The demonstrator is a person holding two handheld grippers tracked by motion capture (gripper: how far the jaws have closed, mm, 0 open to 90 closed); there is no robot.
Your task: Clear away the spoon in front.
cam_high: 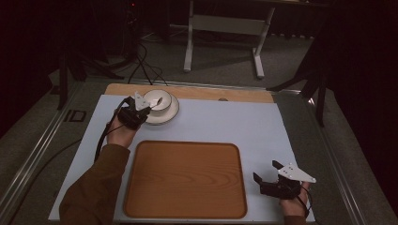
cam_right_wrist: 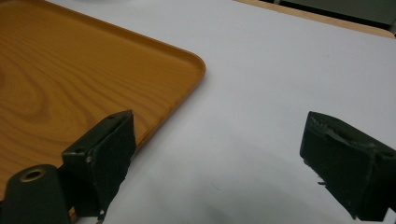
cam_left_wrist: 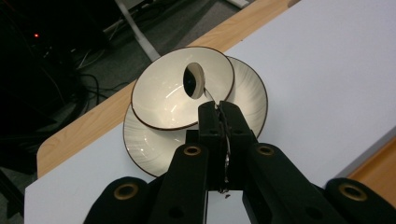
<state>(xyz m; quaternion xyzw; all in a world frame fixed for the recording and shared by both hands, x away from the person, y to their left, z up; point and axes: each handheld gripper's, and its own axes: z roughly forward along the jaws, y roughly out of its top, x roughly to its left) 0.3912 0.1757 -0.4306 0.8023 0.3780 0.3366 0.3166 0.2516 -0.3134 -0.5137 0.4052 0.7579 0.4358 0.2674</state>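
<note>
High view: the counter (cam_high: 206, 122) carries a bare wooden tray (cam_high: 185, 180) between the two claws, so nothing has been loaded yet, as I judge it. Beyond the left claw (cam_left_wrist: 218, 108) a bowl (cam_left_wrist: 163, 93) sits on a plate (cam_left_wrist: 247, 88). That claw is clenched on a spoon (cam_left_wrist: 194, 80), its head over the bowl. The right claw (cam_right_wrist: 224, 158) hangs released beside the tray.
</note>
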